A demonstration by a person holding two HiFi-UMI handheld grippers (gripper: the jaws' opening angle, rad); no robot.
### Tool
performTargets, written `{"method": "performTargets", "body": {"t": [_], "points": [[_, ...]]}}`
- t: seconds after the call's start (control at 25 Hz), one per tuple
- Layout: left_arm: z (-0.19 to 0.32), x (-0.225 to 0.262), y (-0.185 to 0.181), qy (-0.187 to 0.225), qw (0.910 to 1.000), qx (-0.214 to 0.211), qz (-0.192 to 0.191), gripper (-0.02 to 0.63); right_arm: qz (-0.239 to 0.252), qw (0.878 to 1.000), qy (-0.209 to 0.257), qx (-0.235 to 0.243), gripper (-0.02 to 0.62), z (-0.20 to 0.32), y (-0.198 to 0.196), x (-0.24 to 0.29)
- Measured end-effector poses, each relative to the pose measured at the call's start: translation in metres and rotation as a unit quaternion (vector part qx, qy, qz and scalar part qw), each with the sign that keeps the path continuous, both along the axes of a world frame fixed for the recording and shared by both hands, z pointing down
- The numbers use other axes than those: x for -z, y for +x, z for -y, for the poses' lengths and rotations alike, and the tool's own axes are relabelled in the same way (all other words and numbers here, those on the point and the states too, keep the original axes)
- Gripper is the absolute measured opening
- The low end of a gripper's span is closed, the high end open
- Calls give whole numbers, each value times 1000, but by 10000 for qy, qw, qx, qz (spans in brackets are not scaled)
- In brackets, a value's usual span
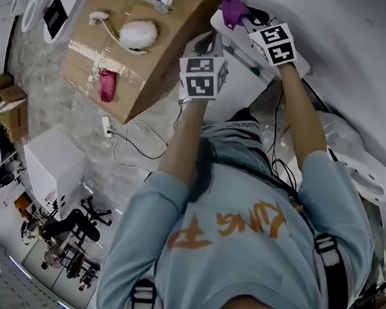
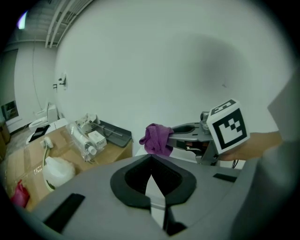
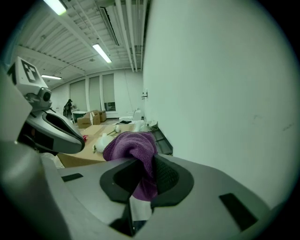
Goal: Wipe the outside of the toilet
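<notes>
Right claw clenched on the purple cloth. A fold is pinched between the pads and the rest bunches out in front of the tips. Left claw clenched on nothing, tips meeting, and it sits just beside the right claw, a bit lower in the head view. Both arms are stretched forward and up toward the white wall.

Toilet: I take the white curved shapes at the right of the head view, under the right arm, to be it, though most is cut off. A pale slab sits under the cloth in that view. It could be the tank top, can't tell. No view shows the cloth touching any surface, so the wiping does not look started at this spot.

Cardboard box stands left of the person, with a brush and packaged items on top. Cables lie on the floor near it.

Risks:
- Cloth is held by 1 small fold, so firm wiping pressure could drag it out of the pads.
- The 2 claws are very close, so a sideways stroke could knock them together.
- The bunched cloth hides the contact point, so hard claw tips may scrape the porcelain.
- Loose floor cables could snag a foot on a step.
</notes>
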State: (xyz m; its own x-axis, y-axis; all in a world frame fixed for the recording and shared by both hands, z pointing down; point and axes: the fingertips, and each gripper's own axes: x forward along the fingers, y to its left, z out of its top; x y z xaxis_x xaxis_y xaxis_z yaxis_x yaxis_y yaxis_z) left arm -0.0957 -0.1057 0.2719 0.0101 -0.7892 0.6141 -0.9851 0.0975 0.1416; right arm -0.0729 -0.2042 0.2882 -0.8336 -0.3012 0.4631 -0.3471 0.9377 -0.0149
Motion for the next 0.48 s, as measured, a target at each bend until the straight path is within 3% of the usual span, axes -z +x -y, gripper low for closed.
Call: {"method": "performTargets", "body": {"t": [0.48], "points": [[-6,-16,-18,-192,9980,581,-161,25,-589,9928,262,1010,74,22,-61,-65]]}}
